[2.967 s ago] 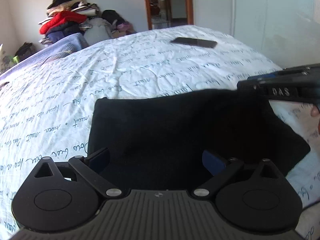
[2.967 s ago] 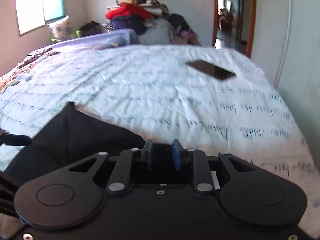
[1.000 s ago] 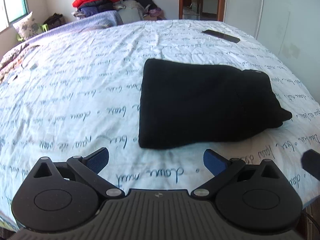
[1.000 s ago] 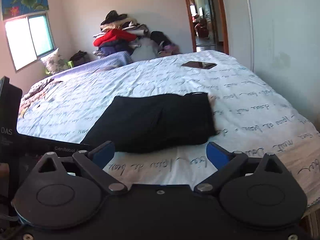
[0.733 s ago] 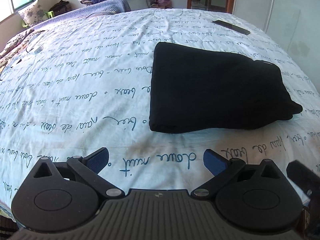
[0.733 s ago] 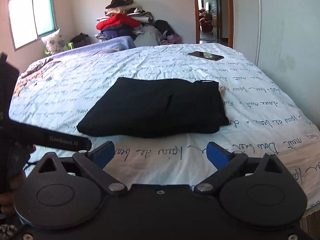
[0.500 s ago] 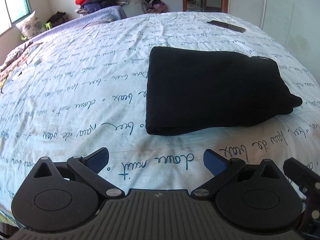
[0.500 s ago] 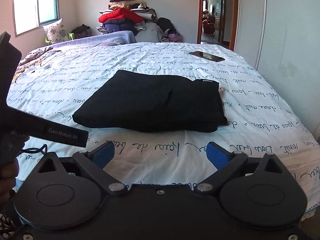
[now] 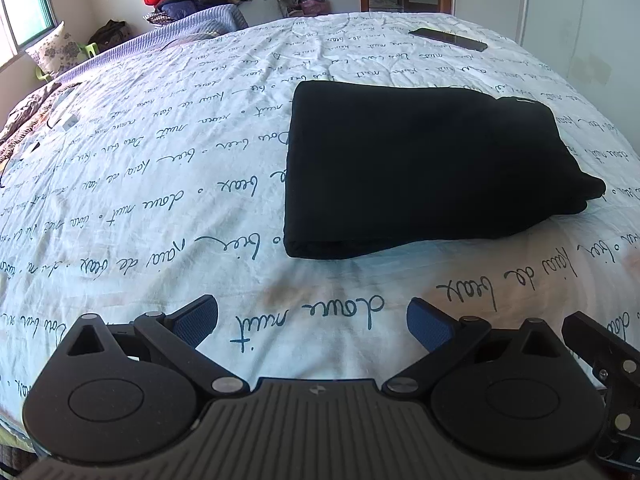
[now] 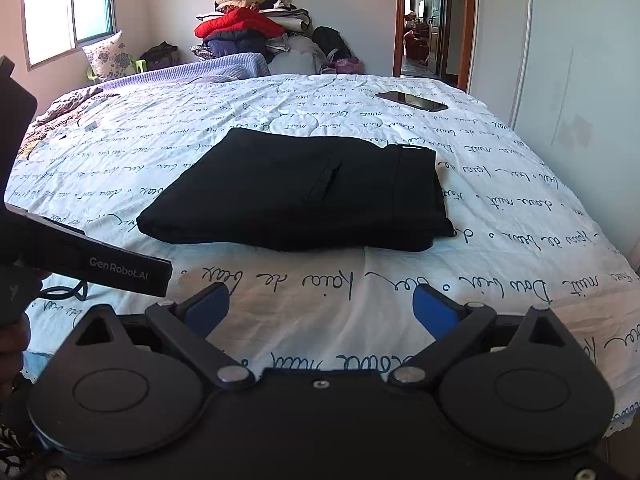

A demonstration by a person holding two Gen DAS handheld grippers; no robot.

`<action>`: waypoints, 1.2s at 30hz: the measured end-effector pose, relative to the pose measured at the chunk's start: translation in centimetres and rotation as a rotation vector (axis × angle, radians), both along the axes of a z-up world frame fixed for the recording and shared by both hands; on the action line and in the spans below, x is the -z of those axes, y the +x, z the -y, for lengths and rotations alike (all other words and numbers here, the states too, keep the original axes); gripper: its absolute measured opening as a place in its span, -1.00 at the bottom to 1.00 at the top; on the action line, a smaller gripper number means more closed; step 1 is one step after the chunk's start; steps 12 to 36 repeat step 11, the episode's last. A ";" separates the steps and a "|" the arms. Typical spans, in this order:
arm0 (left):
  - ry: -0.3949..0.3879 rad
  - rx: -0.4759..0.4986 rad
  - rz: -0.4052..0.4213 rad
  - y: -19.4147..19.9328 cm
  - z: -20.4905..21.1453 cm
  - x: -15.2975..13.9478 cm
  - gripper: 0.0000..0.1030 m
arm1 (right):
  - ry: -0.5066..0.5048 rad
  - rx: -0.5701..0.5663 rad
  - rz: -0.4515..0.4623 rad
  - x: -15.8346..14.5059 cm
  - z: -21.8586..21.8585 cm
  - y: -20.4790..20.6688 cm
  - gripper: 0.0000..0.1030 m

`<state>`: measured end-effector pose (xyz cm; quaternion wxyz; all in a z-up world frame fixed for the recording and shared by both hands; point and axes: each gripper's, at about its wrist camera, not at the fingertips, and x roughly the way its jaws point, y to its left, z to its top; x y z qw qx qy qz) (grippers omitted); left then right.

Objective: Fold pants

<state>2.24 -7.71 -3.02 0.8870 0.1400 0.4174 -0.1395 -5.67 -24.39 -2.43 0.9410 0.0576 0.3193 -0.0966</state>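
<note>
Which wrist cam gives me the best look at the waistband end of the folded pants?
Right wrist: the pants lie whole, with waistband and pocket slit distinct. The left wrist view shows the pants as a dark slab, the waistband only a thin edge at the far right.

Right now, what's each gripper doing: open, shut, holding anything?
Left gripper: open, holding nothing.
Right gripper: open, holding nothing; the pants lie folded on the bed.

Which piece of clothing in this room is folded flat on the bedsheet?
The black pants, lying alone mid-bed; the red jacket and other clothes sit heaped beyond the bed.
</note>
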 end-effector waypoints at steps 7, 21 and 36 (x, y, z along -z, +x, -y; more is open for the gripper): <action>0.004 0.002 -0.004 0.0 0.1 0.0 0.98 | -0.003 -0.002 -0.004 0.1 -0.1 0.0 0.93; 0.003 0.003 -0.006 0.0 0.1 0.0 0.98 | -0.003 -0.001 -0.004 0.1 -0.1 0.0 0.93; 0.003 0.003 -0.006 0.0 0.1 0.0 0.98 | -0.003 -0.001 -0.004 0.1 -0.1 0.0 0.93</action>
